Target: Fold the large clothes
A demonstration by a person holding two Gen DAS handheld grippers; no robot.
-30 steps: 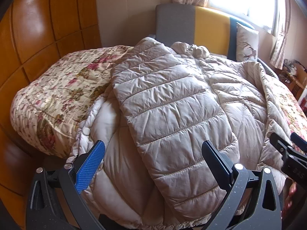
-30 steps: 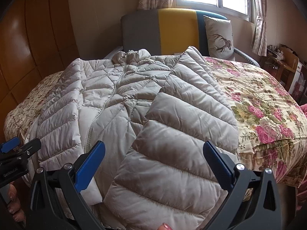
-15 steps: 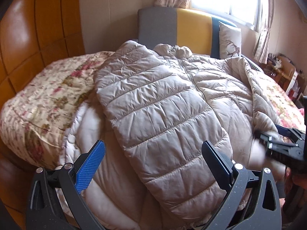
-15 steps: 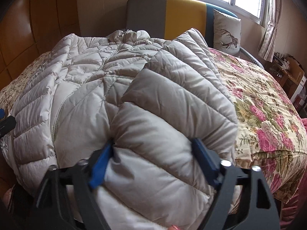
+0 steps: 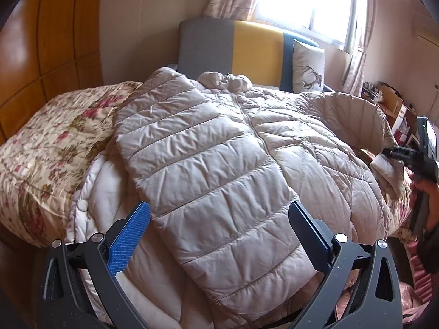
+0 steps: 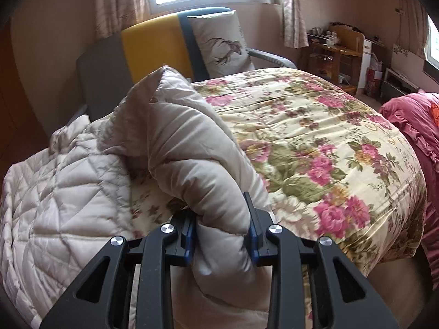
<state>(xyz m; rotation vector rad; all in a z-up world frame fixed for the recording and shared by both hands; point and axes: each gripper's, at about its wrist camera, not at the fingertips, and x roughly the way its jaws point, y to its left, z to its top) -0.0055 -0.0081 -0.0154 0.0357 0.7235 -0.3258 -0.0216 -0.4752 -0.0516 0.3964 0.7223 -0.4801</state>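
The right gripper (image 6: 221, 235) is closing on a bunched sleeve (image 6: 192, 148) of the jacket (image 5: 219, 164), its blue pads pressing into the padded fabric from both sides and lifting it clear of the floral quilt (image 6: 343, 142). The left gripper (image 5: 219, 227) is hovering with its jaws standing wide apart and nothing between them, just above the other sleeve, which is lying folded across the jacket's front. The jacket is lying spread face up on the bed, collar toward the grey and yellow headboard (image 5: 233, 44), where a deer-print pillow (image 5: 307, 68) is leaning.
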